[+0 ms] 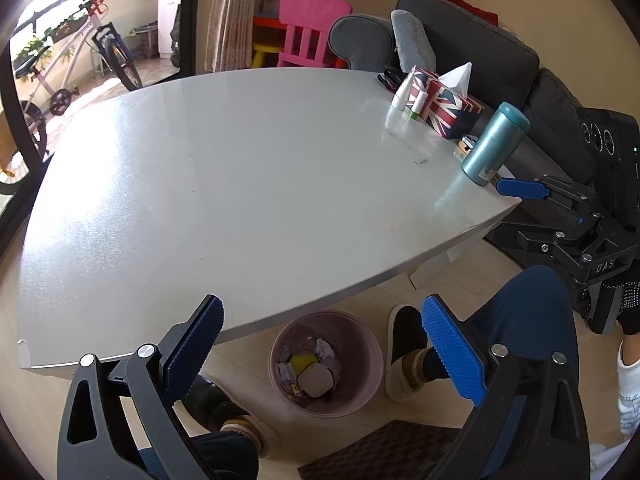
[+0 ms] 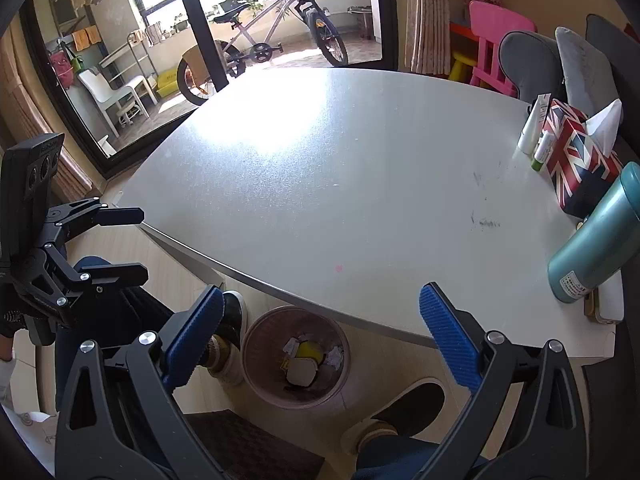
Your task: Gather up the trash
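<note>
A pinkish waste bin [image 1: 354, 344] [image 2: 272, 328] stands on the floor under the table's near edge. In it lie a yellow item [image 1: 302, 362], crumpled paper [image 1: 324, 348] and a beige square piece [image 1: 316, 382] [image 2: 300, 372]. My left gripper [image 1: 322, 308] hangs above the bin, open, with nothing between its blue pads. It also shows from the side in the right wrist view [image 2: 142, 242]. My right gripper [image 2: 320, 296] is open and empty over the table edge and bin, and its blue fingertip [image 1: 518, 188] pokes in near the flask.
On the grey table [image 1: 240, 180] at the right stand a Union Jack tissue box [image 1: 444, 104], a teal flask [image 1: 494, 144], small tubes [image 1: 402, 94] and scissors [image 1: 388, 78]. A person's slippered feet [image 1: 404, 352] flank the bin. A dark sofa [image 1: 480, 44] lies behind.
</note>
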{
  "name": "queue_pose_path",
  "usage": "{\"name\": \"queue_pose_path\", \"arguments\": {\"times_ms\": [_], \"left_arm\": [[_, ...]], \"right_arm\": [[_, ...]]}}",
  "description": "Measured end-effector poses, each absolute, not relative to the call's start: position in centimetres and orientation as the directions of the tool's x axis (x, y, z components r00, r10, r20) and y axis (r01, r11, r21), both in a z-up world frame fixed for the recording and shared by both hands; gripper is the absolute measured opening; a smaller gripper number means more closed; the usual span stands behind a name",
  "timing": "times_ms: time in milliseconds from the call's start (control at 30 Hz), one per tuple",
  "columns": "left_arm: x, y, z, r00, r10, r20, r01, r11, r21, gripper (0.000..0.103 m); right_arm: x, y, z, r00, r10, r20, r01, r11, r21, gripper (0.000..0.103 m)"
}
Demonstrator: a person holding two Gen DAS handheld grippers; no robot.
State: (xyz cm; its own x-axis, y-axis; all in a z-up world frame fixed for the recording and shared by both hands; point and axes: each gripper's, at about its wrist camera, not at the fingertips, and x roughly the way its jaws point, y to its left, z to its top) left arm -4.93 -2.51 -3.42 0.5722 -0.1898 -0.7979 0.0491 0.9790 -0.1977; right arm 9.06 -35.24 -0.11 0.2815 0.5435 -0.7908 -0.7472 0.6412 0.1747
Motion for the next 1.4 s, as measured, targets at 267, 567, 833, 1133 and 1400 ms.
{"name": "queue_pose_path", "arguments": {"times_ms": [267,567,833,1133,1400], "left_arm": [[-3.3,0.3,-1.5,0.614,-0.123,-0.779,0.001,0.988,-0.156,0.096],[-0.9,2.2,1.0,0.643,-0.096,-0.760,0.025,0.994,-0.104,0.096],[0.4,2.8,1.0,0.634,-0.086,-0.769,0.021,0.995,-0.094,0.097],[0.6,3.6,1.1,0.634,-0.130,-0.763,0.011,0.987,-0.159,0.097],[0.5,3.5,1.4,0.648,-0.105,-0.754,0.000,0.990,-0.138,0.097]], "right_arm": [[11.3,-34.1,2.0,0.327,0.555,-0.765,-0.747,0.648,0.150,0.097],[13.6,-33.0,4.7,0.355,0.589,-0.726,-0.755,0.639,0.149,0.098],[14.6,-32.8,5.0,0.355,0.597,-0.720,-0.758,0.634,0.152,0.098],[14.3,-32.7,5.2,0.357,0.604,-0.713,-0.768,0.624,0.145,0.098],[14.3,-32.6,5.0,0.352,0.604,-0.715,-0.771,0.620,0.144,0.098]]}}
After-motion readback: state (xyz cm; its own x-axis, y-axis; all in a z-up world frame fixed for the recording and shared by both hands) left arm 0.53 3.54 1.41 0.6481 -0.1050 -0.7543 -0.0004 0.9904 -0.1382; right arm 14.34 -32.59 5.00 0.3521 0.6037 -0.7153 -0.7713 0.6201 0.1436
